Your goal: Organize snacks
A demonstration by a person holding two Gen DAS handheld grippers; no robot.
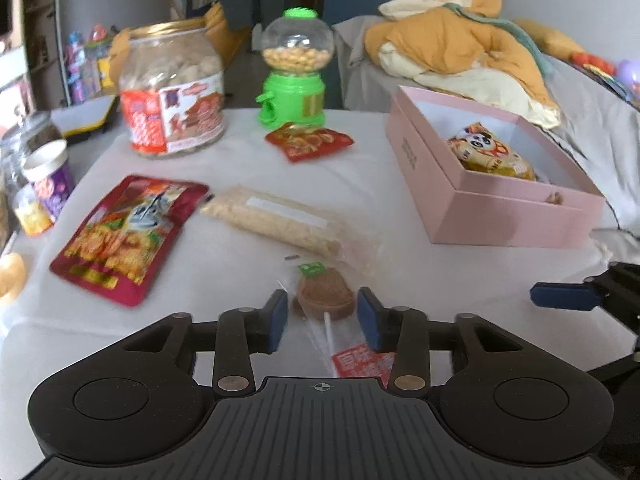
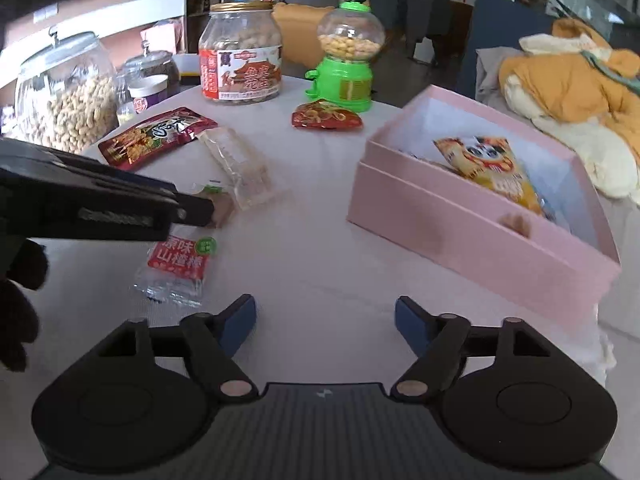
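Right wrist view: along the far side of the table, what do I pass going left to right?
Big peanut jar → small dark jar → labelled peanut jar → green candy dispenser → pink box.

Soft, even daylight with faint shadows; both views are slightly motion-blurred, and fisheye distortion bends the edges.

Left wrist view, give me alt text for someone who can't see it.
The left gripper straddles a wrapped brown lollipop on a white table. Snack packets lie beyond, and an open pink box at right holds a yellow snack bag.
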